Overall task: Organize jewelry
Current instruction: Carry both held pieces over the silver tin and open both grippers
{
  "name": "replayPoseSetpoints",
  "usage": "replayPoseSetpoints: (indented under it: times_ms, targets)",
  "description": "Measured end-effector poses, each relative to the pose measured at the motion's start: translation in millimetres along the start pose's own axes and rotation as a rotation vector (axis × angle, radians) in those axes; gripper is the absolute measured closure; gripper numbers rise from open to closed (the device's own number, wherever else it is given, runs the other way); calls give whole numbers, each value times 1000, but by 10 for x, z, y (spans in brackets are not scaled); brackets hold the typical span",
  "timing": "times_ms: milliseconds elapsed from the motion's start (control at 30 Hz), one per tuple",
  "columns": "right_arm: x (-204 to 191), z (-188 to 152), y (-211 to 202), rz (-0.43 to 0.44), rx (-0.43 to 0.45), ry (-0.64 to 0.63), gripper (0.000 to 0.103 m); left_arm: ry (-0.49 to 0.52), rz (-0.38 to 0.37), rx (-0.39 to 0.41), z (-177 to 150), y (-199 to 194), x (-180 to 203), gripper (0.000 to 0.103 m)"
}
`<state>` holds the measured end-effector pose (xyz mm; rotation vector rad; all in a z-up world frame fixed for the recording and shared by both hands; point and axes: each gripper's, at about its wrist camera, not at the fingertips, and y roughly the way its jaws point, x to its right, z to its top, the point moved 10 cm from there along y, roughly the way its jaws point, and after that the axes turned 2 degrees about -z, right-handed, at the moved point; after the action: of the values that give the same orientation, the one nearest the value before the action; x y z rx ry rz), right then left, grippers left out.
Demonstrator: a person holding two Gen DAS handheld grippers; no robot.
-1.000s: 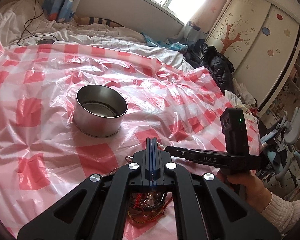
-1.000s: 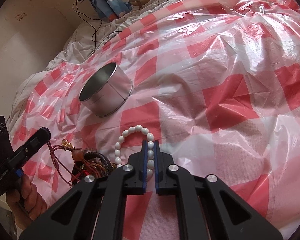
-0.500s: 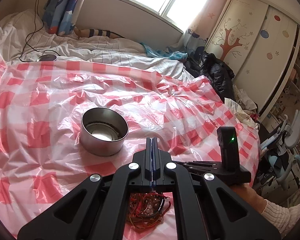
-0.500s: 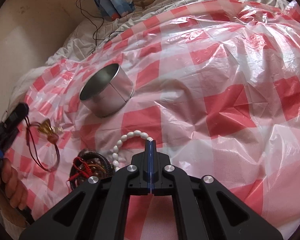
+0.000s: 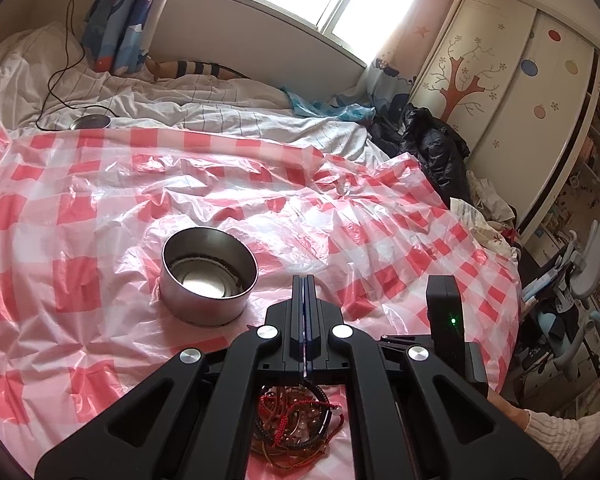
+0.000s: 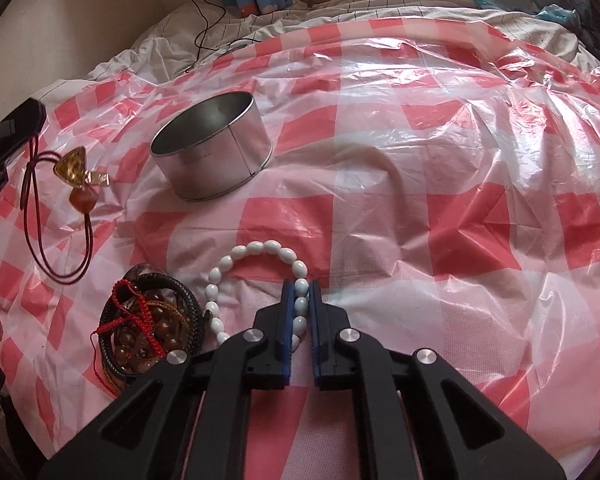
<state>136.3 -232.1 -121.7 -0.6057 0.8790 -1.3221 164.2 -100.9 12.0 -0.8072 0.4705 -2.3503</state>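
The red-checked plastic sheet (image 6: 420,128) covered the bed, and the round metal tin (image 6: 212,152) stood on it as before. Left of the tin, the left gripper (image 6: 32,128) had risen since a moment earlier, its tips pressed together on the red cord necklace (image 6: 76,176), whose amber pendant now dangled clear of the sheet. Nearer than the tin, the right gripper (image 6: 300,300), shut half a second ago, stood slightly spread around the white bead bracelet (image 6: 260,252) lying beside the tangled pile of bracelets (image 6: 148,328).

A red-checked plastic sheet (image 5: 100,208) covered the bed, with a tree-painted wardrobe (image 5: 512,92) and black jacket (image 5: 432,148) nearby.
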Motion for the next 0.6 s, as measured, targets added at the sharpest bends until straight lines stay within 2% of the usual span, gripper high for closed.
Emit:
replayPoseSetpoints:
  times_ms: [100,333,467,600]
  targets:
    - [-28,83,-127,15,55,-1,95,18,8,11,139,5,26,103]
    - [-9,412,-596,136,221,88,95,25,24,49,564,119,-48,103]
    - [-15,553,-724,188,249,111,95,16,41,44,689,351,-189,103]
    - [-43,715,-778,239,263,120,95,-9,75,13,666,651,-404,103]
